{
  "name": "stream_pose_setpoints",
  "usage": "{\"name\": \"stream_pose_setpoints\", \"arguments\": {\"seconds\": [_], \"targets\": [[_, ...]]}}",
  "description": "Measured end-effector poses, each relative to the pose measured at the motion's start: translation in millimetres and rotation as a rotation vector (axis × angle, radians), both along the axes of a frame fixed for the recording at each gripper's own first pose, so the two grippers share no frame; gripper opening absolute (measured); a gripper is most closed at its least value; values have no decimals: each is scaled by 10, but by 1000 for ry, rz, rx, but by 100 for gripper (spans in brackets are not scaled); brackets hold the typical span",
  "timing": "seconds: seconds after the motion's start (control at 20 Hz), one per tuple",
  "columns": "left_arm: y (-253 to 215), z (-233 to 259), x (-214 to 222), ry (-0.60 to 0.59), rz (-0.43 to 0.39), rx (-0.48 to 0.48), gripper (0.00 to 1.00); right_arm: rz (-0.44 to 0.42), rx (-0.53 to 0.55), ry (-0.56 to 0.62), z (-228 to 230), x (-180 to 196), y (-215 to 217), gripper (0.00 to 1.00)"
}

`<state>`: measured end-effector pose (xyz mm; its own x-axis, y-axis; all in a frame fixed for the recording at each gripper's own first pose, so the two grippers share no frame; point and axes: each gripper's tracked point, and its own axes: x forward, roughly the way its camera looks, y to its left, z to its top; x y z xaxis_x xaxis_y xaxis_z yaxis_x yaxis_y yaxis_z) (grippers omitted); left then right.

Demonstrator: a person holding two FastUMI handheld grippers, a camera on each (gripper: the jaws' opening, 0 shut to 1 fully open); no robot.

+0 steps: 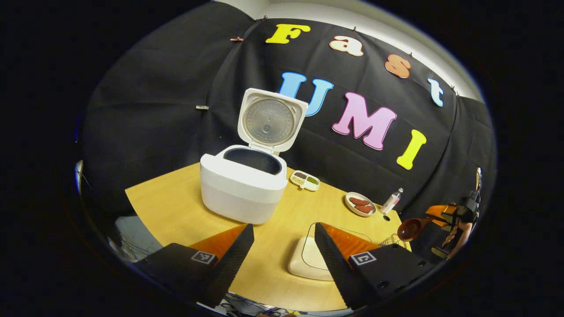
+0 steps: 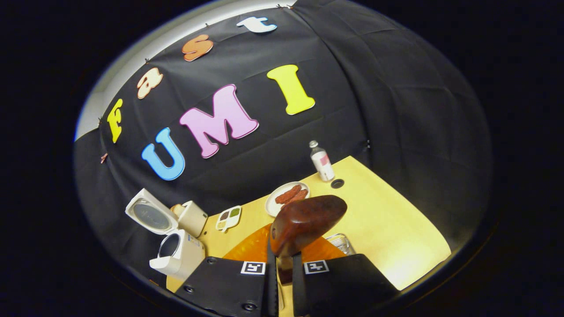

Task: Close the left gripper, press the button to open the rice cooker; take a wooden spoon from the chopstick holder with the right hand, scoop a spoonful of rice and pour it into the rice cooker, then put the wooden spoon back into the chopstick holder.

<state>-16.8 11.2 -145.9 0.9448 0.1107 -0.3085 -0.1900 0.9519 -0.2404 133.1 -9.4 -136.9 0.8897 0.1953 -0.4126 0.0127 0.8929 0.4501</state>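
The white rice cooker [image 1: 241, 189] stands on the wooden table with its lid [image 1: 269, 121] raised and the dark inner pot showing. My left gripper [image 1: 284, 231] hangs open in front of it, nothing between its fingers. A cream rounded tray [image 1: 308, 259] lies on the table below them. My right gripper [image 2: 284, 266] is shut on the handle of the wooden spoon [image 2: 308, 220], whose bowl points forward above the table. In the left gripper view the spoon [image 1: 410, 229] and right gripper [image 1: 445, 214] hover at the far right, above the wire chopstick holder [image 1: 392, 240].
A plate of sausages [image 1: 360, 204], a small bottle [image 1: 391, 201] and a sectioned dish of grains [image 1: 305, 180] stand along the back of the table. The table's right edge [image 2: 418, 246] is close to the chopstick holder [image 2: 339, 242]. The cooker [image 2: 176, 253] is far left of the spoon.
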Motion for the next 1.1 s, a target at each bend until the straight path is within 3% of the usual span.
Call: {"name": "stream_pose_setpoints", "arguments": {"seconds": [0.1,0.35,0.6,0.9,1.05,1.1], "targets": [[33,109,-12,-17,-19,5,95,30,19,23,-38,-152,278,17],[-36,318,12,-58,-164,73,95,57,15,62,-208,-436,885,17],[-83,373,-22,-84,-312,62,95,60,-94,73,-631,-570,1249,17],[182,191,-87,-59,-357,51,95,-15,-205,138,-1239,-615,1289,17],[312,132,-102,-53,-366,43,95,6,-221,142,-1363,-727,1464,13],[326,107,-91,-52,-376,48,95,13,-234,125,-1353,-756,1511,18]]}}
